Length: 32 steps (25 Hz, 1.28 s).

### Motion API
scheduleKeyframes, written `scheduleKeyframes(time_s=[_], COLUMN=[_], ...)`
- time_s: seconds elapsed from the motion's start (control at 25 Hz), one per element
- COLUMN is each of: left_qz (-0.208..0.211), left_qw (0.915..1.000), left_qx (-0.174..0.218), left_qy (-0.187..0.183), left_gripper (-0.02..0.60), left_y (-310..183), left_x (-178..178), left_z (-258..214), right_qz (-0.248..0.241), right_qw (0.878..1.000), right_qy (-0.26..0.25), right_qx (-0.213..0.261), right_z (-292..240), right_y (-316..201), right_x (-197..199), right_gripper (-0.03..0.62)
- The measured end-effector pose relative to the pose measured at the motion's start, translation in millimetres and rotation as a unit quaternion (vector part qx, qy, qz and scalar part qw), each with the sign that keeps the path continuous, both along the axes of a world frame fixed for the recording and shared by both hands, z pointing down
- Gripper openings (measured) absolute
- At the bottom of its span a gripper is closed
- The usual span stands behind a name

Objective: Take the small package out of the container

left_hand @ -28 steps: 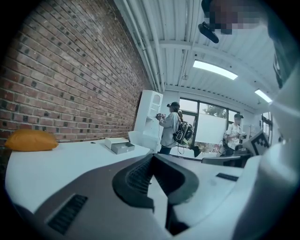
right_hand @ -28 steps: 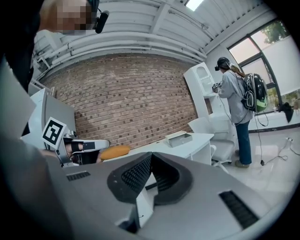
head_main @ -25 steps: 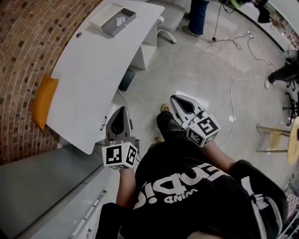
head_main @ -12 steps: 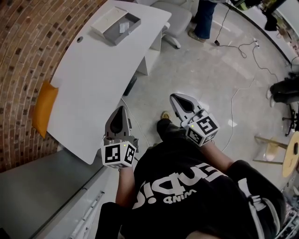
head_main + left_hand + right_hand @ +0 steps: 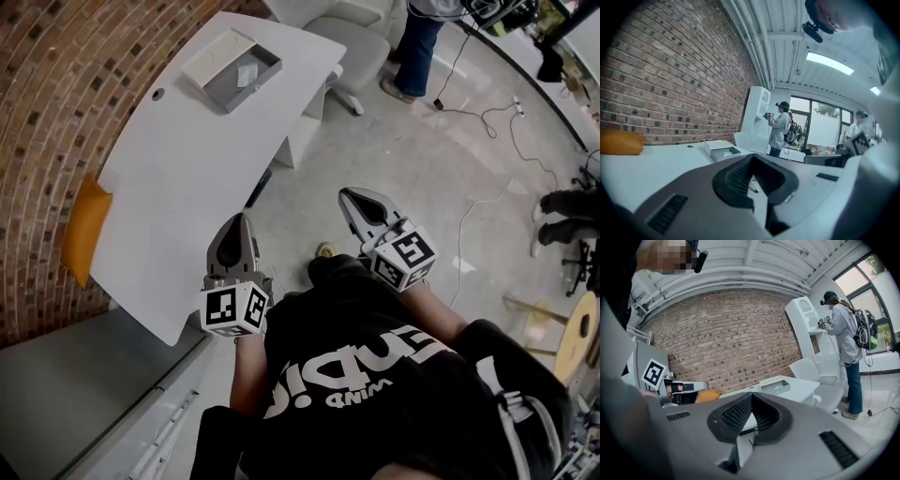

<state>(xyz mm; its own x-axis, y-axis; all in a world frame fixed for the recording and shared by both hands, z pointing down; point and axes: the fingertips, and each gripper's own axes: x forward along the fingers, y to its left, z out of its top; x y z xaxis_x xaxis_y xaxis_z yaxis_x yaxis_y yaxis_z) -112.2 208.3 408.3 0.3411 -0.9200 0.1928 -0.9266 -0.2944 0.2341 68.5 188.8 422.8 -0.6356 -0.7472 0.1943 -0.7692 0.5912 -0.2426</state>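
Note:
A grey open container (image 5: 232,67) sits at the far end of the white table (image 5: 187,178), with a small pale package (image 5: 247,75) lying inside it. My left gripper (image 5: 241,221) hangs off the table's near edge, far from the container, jaws shut and empty. My right gripper (image 5: 354,195) is over the floor to the right, also shut with nothing in it. In the left gripper view the container (image 5: 721,150) lies well beyond the closed left gripper (image 5: 752,157). The right gripper view shows the container (image 5: 776,386) on the table past the closed right gripper (image 5: 751,396).
A brick wall (image 5: 56,112) runs along the table's left side, with an orange cushion (image 5: 86,230) against it. A white chair (image 5: 352,33) and a standing person (image 5: 422,37) are beyond the table. Cables (image 5: 469,216) cross the floor; a grey cabinet (image 5: 84,375) is at lower left.
The table and container have slid lower and rightward in the head view as the person walks closer. Both grippers keep their pose and stay shut.

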Motion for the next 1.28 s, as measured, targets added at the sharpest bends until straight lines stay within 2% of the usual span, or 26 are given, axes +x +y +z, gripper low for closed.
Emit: scheduleKeyframes(time_s=[0.28,0.56,0.88,1.28], left_qz=[-0.019,-0.034,-0.028,-0.016], left_qw=[0.9998,0.9993,0.9994,0.9996], left_qx=[0.008,0.01,0.014,0.023], left_qy=[-0.001,-0.012,-0.015,-0.01], left_gripper=[0.003,0.003,0.003,0.003], left_y=[-19,-30,-53,-120], left_x=[21,21,22,26], left_z=[-2,-5,1,2], right_qz=[-0.024,-0.03,-0.028,-0.017], right_qw=[1.0,0.999,1.0,1.0], right_qy=[-0.001,-0.007,-0.013,-0.01], right_qx=[0.0,-0.005,-0.007,-0.001], right_z=[3,7,16,14], right_y=[-26,-39,-57,-116], right_x=[17,23,20,26], right_gripper=[0.0,0.0,0.0,0.0])
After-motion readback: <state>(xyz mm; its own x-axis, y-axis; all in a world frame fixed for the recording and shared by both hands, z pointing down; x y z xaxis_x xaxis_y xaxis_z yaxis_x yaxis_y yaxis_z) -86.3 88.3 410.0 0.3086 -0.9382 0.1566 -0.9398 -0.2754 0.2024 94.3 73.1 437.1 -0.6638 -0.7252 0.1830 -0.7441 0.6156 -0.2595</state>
